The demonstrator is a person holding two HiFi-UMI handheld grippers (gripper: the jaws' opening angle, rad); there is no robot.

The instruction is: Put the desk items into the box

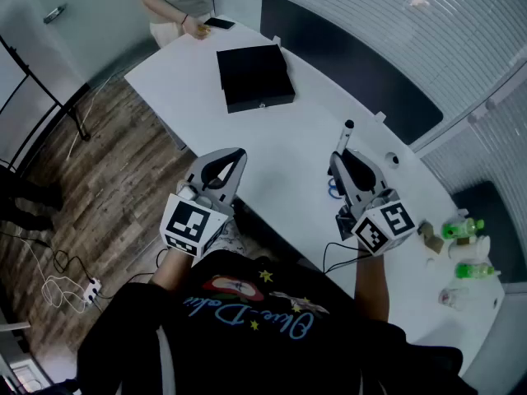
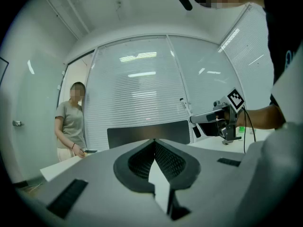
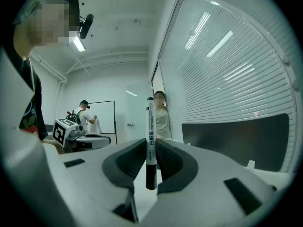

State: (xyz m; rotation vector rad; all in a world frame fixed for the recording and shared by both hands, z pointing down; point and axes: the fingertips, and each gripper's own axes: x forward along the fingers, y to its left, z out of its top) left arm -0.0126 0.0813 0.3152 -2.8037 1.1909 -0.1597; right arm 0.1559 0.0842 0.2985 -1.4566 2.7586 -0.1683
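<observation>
1 marker (image 3: 150, 141) is standing upright, long axis vertical and black end down, with the right tool (image 1: 341, 160) pinching its barrel above the white tabletop (image 1: 288, 142). The left tool (image 1: 233, 156) is hovering pressed together, empty. 1 black box (image 1: 254, 76) is sitting well apart from the 2 tools.

A white-barrelled marker (image 3: 150, 141) is showing the Chinese characters 白板笔 running down its side. A black shirt (image 1: 272, 348) is carrying blue cursive lettering, upside down and not clearly readable.
</observation>
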